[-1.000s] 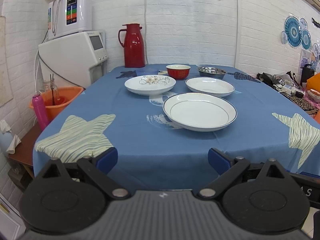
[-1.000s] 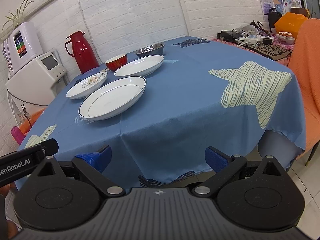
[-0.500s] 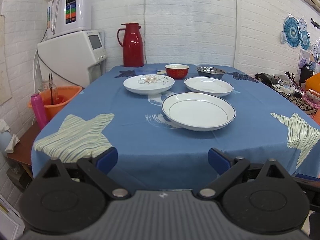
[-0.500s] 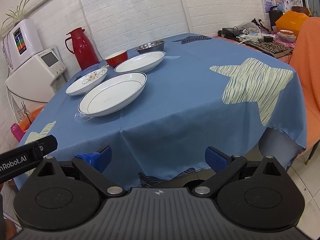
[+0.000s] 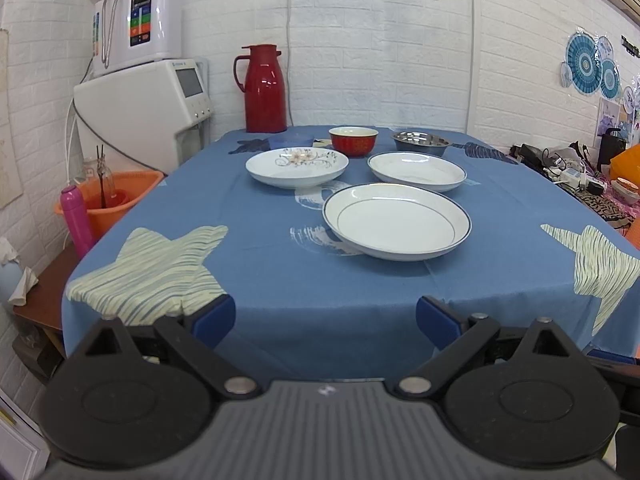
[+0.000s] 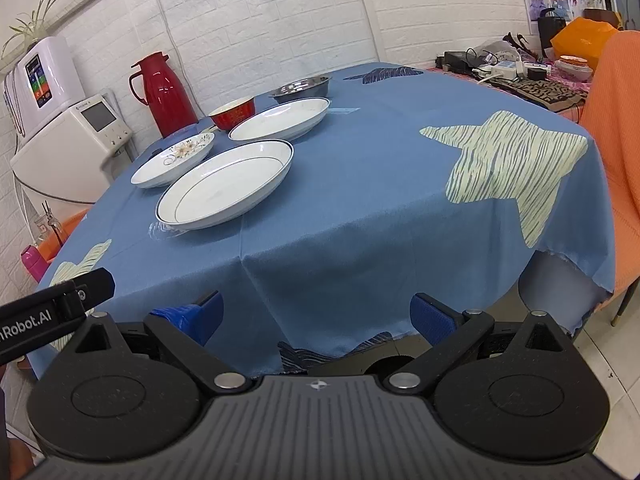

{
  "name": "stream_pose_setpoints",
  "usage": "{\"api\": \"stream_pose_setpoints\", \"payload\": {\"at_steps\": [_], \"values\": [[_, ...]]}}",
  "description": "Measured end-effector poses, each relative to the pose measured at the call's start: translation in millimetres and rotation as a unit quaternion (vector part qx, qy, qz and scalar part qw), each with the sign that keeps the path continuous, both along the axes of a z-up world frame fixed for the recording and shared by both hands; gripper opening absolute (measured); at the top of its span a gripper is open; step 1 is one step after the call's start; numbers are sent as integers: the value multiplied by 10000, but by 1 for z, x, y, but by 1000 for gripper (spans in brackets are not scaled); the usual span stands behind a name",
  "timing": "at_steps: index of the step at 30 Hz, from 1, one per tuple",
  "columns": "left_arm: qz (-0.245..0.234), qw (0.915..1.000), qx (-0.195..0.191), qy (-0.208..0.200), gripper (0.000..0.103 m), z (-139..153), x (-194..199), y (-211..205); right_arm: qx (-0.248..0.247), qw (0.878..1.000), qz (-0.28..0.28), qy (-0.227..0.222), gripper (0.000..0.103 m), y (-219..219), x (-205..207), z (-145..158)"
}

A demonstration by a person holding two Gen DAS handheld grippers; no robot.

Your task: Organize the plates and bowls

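Nothing is stacked yet: three plates (image 5: 397, 221) and two bowls (image 5: 353, 141) sit apart at the table's (image 5: 280, 264) twelve o'clock, beyond both empty, spread grippers (image 5: 325, 316) (image 6: 316, 316).

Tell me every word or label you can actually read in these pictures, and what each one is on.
"nRobot.AI": white letters on the black bar at the left edge of the right wrist view; the start is cut off by the frame.
White wall appliance: coloured panel markings, too small to read.
White countertop machine: small brand mark above its screen, too blurred to read.
Red bowl: faint pattern, not legible.
Plates, tablecloth: no text.
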State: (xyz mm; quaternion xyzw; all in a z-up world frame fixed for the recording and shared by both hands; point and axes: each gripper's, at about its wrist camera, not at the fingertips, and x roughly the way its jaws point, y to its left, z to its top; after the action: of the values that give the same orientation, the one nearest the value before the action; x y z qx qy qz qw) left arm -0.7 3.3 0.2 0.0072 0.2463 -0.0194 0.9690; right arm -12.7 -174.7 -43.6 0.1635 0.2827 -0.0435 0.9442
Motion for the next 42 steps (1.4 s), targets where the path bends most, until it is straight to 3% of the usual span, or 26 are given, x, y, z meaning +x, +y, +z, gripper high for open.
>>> {"api": "stream_pose_setpoints", "payload": {"at_steps": [8, 14, 20, 23, 26, 33, 35, 38, 42], "values": [[-22, 10000, 10, 37, 97, -4, 3, 0, -63, 10000, -11, 8, 88, 1, 0, -2], [-97, 9997, -41, 242, 97, 0, 40, 16, -84, 9987, -38, -507, 88, -12, 0, 13], [-48, 9971, -215, 727, 97, 16, 123, 37, -520, 9973, 210, -472, 88, -27, 80, 42], [-161, 9937, -311, 1061, 97, 13, 165, 39, -538, 9977, 332, -246, 88, -35, 136, 44], [-156, 9878, -391, 1501, 97, 0, 205, 37, -677, 9954, 611, 295, 88, -33, 184, 32], [-423, 9798, -221, 1940, 97, -23, 248, 30, -862, 9821, 1200, 1170, 89, -22, 229, 9], [-484, 9789, -195, 1975, 97, -27, 256, 29, -1111, 9781, 1337, 1142, 88, -16, 230, 10], [-582, 9792, -168, 1937, 97, -27, 261, 28, -1011, 9786, 1365, 1166, 90, -17, 232, 10], [-844, 9780, -70, 1904, 97, -28, 258, 22, -1062, 9815, 1360, 829, 90, -19, 225, 5]]}}
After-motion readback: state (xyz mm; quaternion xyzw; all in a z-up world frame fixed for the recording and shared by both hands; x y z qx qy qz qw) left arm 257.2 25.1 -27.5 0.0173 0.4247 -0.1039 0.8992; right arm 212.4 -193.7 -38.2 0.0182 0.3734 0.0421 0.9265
